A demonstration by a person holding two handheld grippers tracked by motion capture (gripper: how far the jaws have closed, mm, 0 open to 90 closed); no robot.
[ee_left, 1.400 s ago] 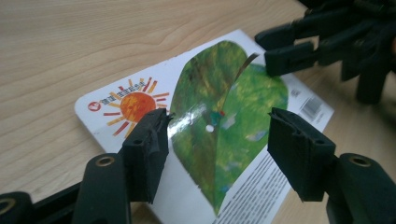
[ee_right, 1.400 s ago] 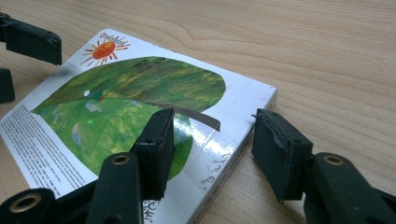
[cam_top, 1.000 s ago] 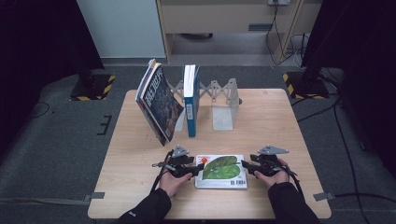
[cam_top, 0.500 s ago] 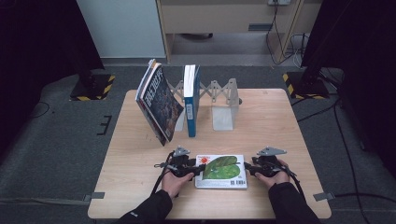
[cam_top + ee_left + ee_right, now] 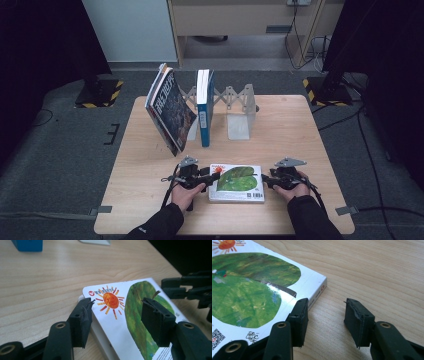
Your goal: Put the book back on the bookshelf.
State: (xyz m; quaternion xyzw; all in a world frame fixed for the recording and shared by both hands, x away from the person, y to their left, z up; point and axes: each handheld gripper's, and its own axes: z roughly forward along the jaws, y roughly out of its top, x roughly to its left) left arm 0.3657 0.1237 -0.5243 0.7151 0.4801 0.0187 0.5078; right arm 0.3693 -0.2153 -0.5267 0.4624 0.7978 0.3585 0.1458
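High view: on the wooden counter (image 5: 300,130) an expanding metal book rack (image 5: 235,107) holds a blue book (image 5: 204,107) upright and a dark-covered book (image 5: 170,112) leaning steeply left. Near the front edge a picture book (image 5: 237,182) with a green leaf cover lies flat between both tongs. Left tongs (image 5: 212,179) straddle its left edge unclenched; right tongs (image 5: 267,181) stand parted, one jaw beside its right edge.
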